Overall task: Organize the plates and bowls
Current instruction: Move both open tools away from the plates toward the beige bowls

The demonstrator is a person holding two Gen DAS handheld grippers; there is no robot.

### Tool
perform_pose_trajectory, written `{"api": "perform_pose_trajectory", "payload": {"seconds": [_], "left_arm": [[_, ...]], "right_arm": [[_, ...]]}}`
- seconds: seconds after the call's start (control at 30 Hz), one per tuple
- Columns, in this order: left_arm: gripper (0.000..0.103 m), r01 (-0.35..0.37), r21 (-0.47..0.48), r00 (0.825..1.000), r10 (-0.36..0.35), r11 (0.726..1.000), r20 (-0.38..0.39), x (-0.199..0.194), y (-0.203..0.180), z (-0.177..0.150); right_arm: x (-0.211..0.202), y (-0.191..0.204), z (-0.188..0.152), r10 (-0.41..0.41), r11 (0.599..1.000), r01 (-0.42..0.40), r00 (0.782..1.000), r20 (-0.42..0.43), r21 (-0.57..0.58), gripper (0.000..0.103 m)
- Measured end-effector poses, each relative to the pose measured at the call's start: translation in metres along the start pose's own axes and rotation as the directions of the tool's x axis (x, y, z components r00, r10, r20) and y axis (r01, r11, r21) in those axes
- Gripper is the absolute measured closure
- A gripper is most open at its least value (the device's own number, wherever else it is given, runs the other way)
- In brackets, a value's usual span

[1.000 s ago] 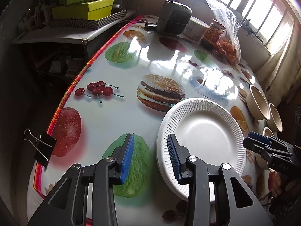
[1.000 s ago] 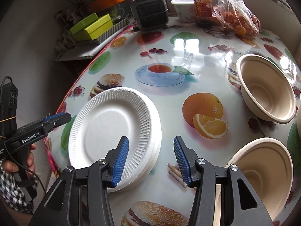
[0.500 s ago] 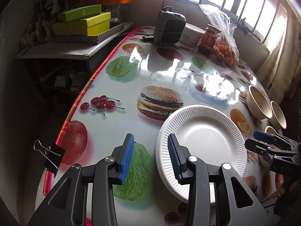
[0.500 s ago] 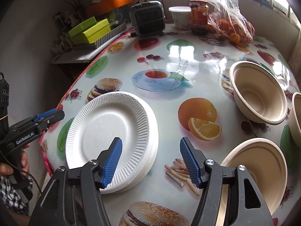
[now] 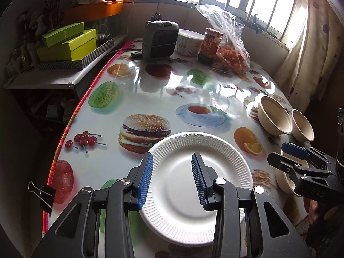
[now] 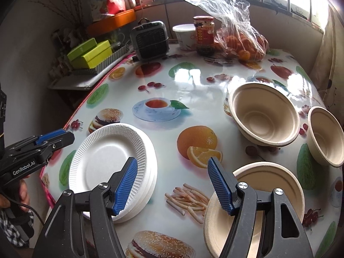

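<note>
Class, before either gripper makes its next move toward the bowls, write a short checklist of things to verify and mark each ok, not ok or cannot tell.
1. White plates stacked in one pile: ok.
2. Left gripper empty, jaws apart above the pile: ok.
3. Right gripper empty, jaws opening: ok.
4. Bowls nested: not ok; large bowl, small bowl and near bowl stand apart.
5. Table bare between plates and bowls: ok.
6. Number of plates in the pile: cannot tell.

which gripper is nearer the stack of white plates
Left. The left gripper hangs right over the stack of white plates, open and empty. The right gripper is off to the side over the printed fries, jaws opening, nothing between them.
</note>
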State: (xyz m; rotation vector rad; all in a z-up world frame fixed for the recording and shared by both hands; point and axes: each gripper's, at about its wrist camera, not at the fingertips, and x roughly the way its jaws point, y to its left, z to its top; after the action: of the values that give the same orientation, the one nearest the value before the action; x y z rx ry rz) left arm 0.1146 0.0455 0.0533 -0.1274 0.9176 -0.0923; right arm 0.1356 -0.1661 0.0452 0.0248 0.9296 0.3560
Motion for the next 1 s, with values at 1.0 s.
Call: {"api": "perform_pose_trajectory", "payload": {"seconds": [1.0], "left_arm": [[0.064,0.236,0.243,0.972,-0.225,0.941,-0.07,0.028,-0.148,0.036]], "right_arm": [[-0.083,-0.101,-0.026,-0.251,0.957,0.22,0.954,0.16,0.19,0.035]]}}
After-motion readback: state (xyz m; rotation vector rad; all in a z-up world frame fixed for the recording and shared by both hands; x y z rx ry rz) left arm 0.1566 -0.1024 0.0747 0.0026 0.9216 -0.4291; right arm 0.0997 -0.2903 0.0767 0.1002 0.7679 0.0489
